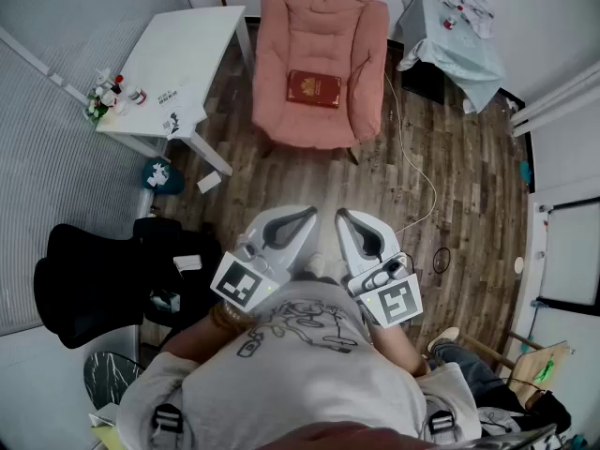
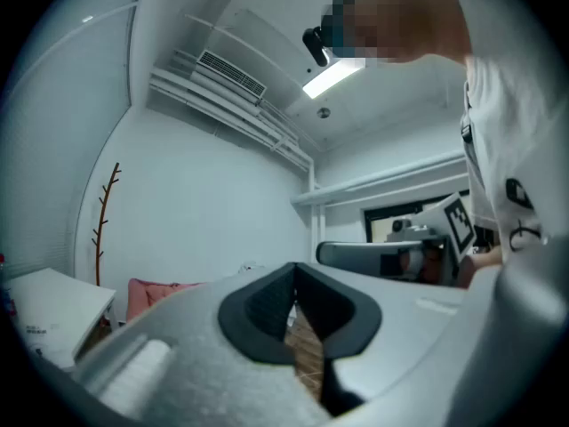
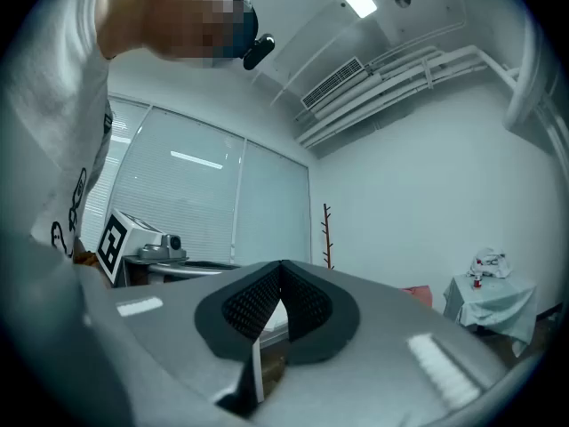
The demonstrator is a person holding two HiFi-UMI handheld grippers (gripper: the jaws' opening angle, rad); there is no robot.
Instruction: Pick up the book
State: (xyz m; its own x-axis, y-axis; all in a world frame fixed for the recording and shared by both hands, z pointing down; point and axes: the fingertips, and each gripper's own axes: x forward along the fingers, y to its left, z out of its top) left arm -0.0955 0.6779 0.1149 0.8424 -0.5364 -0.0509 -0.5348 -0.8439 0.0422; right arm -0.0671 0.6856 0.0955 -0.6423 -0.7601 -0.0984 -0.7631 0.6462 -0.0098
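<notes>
Both tongs are closed, with nothing between them: the left gripper (image 1: 312, 213) and the right gripper (image 1: 340, 214), white plastic with black ribbed pads (image 2: 267, 305), are side by side, well in front of the pink padded armchair (image 1: 281, 26). The book (image 1: 313, 89), dark red with a gold print too small to read, lies flat on the armchair seat. A white table (image 1: 187, 45) stands just left of the armchair.

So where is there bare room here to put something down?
The white square table is mostly bare, apart from small bottles and papers along one edge. The wooden floor before the pink armchair is open, bordered by a white cable. The armchair's seat holds the red book.
</notes>
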